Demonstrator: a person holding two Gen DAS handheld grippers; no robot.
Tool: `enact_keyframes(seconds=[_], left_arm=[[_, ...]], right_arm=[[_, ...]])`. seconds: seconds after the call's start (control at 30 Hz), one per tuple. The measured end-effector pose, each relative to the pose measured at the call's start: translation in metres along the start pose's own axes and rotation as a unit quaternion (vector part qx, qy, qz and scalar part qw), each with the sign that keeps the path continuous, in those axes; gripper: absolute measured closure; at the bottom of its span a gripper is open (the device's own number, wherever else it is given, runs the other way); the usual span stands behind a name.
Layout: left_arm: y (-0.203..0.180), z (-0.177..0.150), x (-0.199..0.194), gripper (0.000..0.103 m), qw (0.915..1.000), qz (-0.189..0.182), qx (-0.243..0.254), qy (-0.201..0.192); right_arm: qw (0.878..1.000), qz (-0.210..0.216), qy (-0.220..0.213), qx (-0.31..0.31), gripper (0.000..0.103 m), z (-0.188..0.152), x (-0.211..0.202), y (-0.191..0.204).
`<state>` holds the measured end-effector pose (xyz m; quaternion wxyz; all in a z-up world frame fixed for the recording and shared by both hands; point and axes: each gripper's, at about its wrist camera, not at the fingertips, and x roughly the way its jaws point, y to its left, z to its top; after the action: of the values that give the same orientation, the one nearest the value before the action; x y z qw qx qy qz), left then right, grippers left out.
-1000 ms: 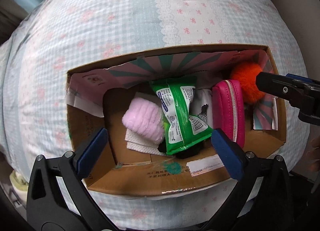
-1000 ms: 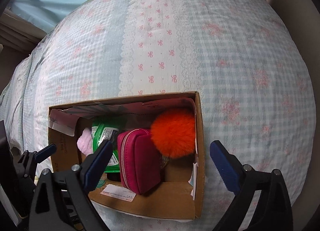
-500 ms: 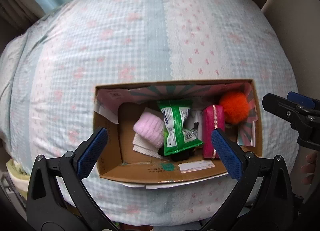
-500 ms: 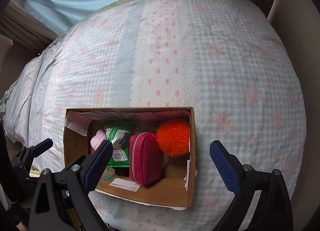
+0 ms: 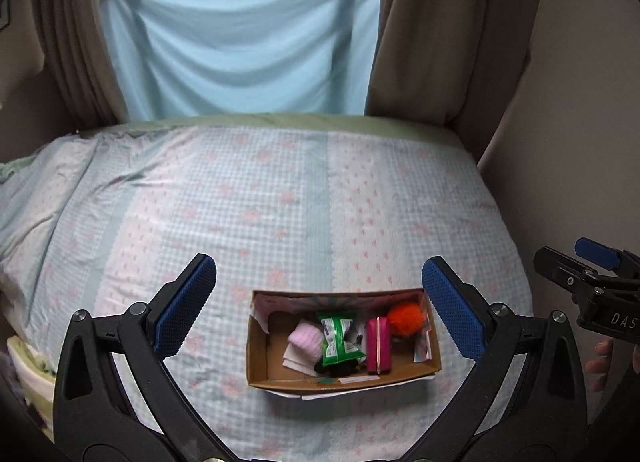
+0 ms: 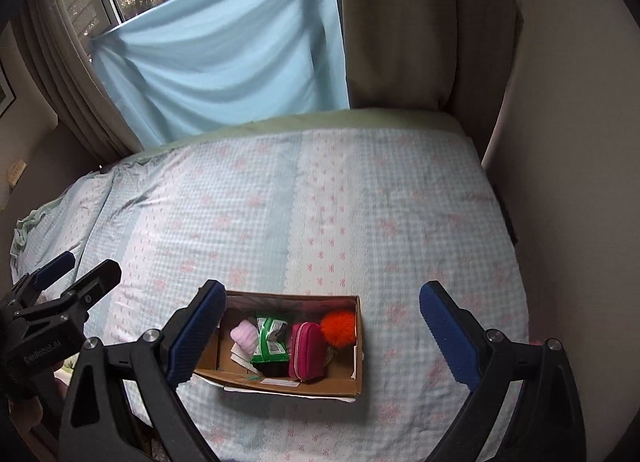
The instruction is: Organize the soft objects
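Jaws of both grippers apart, empty, above cardboard box (image 5: pixel 340 380) with pink roll (image 5: pixel 306 340), green packet (image 5: pixel 339 338), magenta pouch (image 5: pixel 378 344), orange pompom (image 5: pixel 406 317).

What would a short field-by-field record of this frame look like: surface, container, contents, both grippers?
surface: bed with a checked floral cover
container: open cardboard box near the bed's front edge
contents, left to right: pink fuzzy roll, green wipes pack, magenta zip pouch, orange pom-pom
left gripper: open, empty, held above the box
right gripper: open, empty, held above the box
backdrop: light blue sheet hung between beige curtains
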<state>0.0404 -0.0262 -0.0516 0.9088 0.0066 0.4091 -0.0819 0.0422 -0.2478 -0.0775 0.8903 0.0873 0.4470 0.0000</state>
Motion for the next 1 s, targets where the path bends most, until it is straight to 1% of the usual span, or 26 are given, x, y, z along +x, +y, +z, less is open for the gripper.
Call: enact_keyframes(seconds=[0.1,0.17,0.27,0.4,0.73,1.0], left_arm=[[0.006,0.003,-0.034,0.000,0.9995,0.001,0.002,-0.032],[0.009,0.002,-0.052,0.000,0.9987,0.006,0.007,-0.050],[0.014,-0.003,-0.072,0.000,0.9975,0.006,0.007,-0.070],[0.021,-0.016,-0.089,0.000,0.9960,0.009,0.003,-0.089],[0.019,-0.039,-0.102,0.000,0.9953,0.009,0.008,-0.096],[0.015,-0.041,-0.108,0.000,0.9944,0.009,0.014,-0.104]], right_arm=[[0.999,-0.011,-0.036,-0.003,0.006,0.001,-0.034,0.009],[0.998,-0.020,-0.052,-0.006,0.006,-0.003,-0.049,0.014],[0.997,-0.030,-0.070,-0.011,0.006,-0.012,-0.064,0.019],[0.995,-0.042,-0.089,-0.012,0.006,-0.025,-0.077,0.023],[0.993,-0.056,-0.106,-0.009,0.007,-0.040,-0.090,0.027],[0.992,-0.059,-0.113,-0.009,0.007,-0.043,-0.096,0.028]])
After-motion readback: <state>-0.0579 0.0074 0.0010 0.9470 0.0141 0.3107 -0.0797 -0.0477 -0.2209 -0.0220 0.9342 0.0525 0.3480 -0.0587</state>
